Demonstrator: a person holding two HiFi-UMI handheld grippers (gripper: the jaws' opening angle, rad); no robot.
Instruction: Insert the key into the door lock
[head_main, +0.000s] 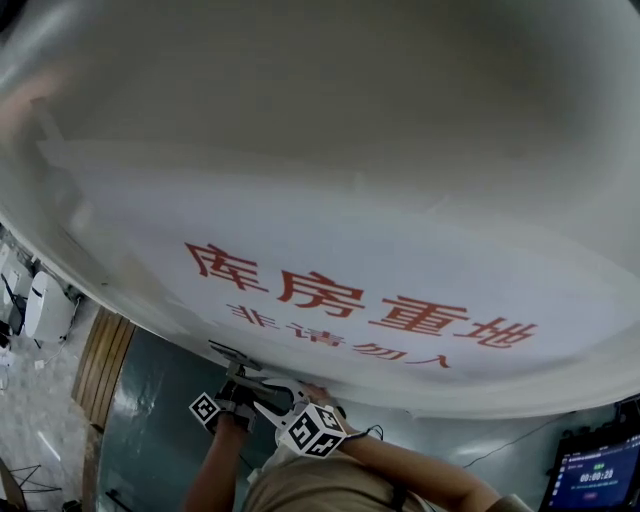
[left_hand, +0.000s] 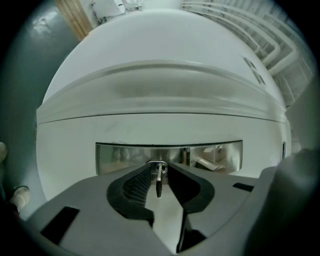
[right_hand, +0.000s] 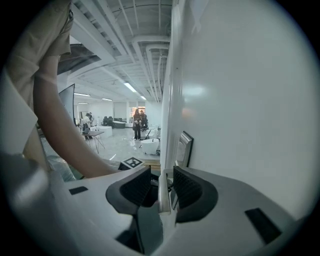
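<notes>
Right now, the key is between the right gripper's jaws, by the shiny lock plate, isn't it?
No, the side is wrong. The key is between the jaws of the left gripper, by the shiny lock plate. The left gripper view shows it.

Left tongs (left_hand: 159, 165) level, slightly parted

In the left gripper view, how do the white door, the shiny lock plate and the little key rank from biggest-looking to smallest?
white door, filling most of the view
lock plate
key, smallest, though nearest the camera
</notes>
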